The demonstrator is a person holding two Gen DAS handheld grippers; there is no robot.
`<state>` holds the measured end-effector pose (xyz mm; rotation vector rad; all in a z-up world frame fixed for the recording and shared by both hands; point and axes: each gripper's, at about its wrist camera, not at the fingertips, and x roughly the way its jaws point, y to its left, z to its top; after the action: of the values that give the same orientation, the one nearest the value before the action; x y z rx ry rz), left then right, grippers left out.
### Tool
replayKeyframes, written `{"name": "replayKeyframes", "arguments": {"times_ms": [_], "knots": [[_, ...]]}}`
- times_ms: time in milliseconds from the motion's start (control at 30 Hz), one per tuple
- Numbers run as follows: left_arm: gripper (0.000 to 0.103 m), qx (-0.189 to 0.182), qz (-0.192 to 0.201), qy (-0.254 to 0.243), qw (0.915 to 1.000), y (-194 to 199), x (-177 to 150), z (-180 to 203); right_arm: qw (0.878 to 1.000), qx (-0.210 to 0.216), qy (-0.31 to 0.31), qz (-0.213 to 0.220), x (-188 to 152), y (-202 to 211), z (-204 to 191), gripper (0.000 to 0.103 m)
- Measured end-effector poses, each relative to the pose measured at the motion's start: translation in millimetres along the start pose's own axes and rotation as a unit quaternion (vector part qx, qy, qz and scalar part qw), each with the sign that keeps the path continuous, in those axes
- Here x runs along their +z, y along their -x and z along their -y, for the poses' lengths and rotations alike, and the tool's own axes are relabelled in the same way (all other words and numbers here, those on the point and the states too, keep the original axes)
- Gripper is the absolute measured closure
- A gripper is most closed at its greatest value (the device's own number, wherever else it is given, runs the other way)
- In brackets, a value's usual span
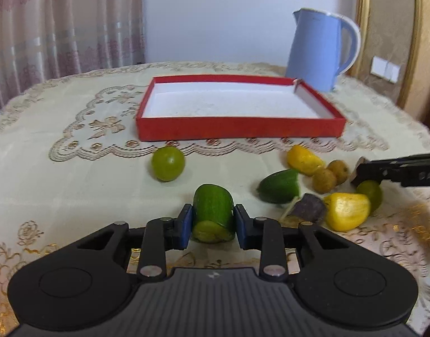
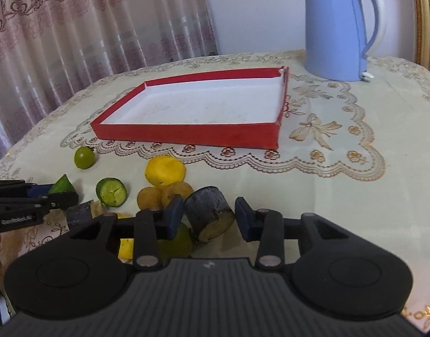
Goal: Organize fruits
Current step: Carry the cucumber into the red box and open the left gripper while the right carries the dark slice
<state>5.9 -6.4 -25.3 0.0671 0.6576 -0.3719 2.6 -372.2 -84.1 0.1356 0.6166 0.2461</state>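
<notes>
While we've got the left gripper point(image 1: 213, 221) clamped on a green cucumber chunk point(image 1: 213, 213) just above the tablecloth point(image 1: 60, 185), our right gripper point(image 2: 209, 216) has a dark purple chunk point(image 2: 208, 210) between its pads; the left pad touches it, the right one shows a gap. Just past sit yellow pieces point(image 2: 165, 172), small brown fruits point(image 2: 162, 195) and a green lime point(image 1: 167, 163). Further back the red tray point(image 2: 187, 134) sits empty, with a blue kettle point(image 2: 337, 28) behind.
</notes>
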Motion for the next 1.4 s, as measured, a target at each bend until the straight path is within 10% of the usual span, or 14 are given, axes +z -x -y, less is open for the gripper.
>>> {"name": "replayKeyframes", "arguments": {"times_ms": [633, 1200, 1400], "knots": [[0.072, -0.023, 0.036, 0.001, 0.9991, -1, 54, -3, 0.997, -0.011, -0.027, 0.073, 2, 35, 6, 0.065], [0.072, 0.04, -0.043, 0.023, 0.998, -176, 164, -21, 0.996, -0.011, -0.018, 0.09, 22, 34, -4, 0.065], [0.03, 0.044, -0.009, 0.034, 0.9984, -150, 162, -22, 0.994, -0.017, 0.005, 0.108, 31, 48, -15, 0.065]]}}
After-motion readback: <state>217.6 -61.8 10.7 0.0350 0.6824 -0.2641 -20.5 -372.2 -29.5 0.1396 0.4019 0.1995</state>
